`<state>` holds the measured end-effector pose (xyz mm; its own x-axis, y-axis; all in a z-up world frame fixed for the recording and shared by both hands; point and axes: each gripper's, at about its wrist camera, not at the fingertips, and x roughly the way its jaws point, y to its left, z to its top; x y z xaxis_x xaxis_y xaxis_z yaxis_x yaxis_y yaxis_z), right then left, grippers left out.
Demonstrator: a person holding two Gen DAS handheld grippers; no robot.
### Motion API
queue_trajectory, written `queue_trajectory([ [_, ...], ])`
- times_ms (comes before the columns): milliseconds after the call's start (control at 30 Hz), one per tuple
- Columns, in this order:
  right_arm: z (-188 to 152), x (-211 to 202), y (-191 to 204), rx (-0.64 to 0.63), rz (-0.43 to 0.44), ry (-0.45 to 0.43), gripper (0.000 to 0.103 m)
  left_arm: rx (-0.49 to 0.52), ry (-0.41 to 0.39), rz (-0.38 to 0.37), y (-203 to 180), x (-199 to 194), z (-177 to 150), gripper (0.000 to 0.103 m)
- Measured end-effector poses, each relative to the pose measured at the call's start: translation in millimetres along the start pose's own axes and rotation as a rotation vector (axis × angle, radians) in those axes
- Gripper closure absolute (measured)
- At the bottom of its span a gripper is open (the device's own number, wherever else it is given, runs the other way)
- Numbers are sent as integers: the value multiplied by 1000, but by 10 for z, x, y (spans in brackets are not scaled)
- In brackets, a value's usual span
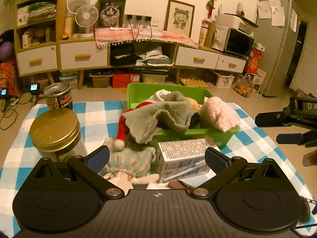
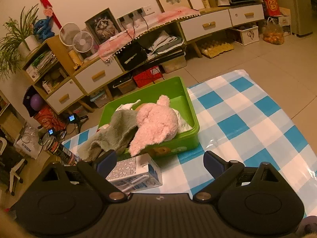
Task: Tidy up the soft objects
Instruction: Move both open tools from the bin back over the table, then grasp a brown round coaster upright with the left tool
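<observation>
A green bin on the checked tablecloth holds a pink plush, a grey cloth draped over its rim, and white fabric. A red Santa hat hangs out at the bin's left. A doll in a teal and orange patterned dress lies on the table between my left gripper's fingers. My left gripper is open above the doll and a milk carton. My right gripper is open and empty, in front of the bin; it also shows at the right edge of the left wrist view.
A gold-lidded glass jar and a tin can stand at the table's left. A brown object lies by the carton. The blue-white tablecloth spreads right of the bin. A cabinet lines the far wall.
</observation>
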<state>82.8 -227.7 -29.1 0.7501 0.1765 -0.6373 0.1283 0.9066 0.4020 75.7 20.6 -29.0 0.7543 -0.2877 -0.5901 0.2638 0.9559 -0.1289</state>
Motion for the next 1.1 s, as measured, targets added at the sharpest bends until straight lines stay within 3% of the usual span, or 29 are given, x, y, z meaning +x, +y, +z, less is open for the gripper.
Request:
queue_trajectory([
  [567,-398,-5,-10,-160,-31,25,36,40,65,24,344,-177,-436,5],
  [1000,-746,163,0,-255,-25,88,36,-23,113,49,584,-62,-609,6],
  [1100,-810,201,62,-276,-2,104,36,-50,99,25,578,-83,-618,6],
])
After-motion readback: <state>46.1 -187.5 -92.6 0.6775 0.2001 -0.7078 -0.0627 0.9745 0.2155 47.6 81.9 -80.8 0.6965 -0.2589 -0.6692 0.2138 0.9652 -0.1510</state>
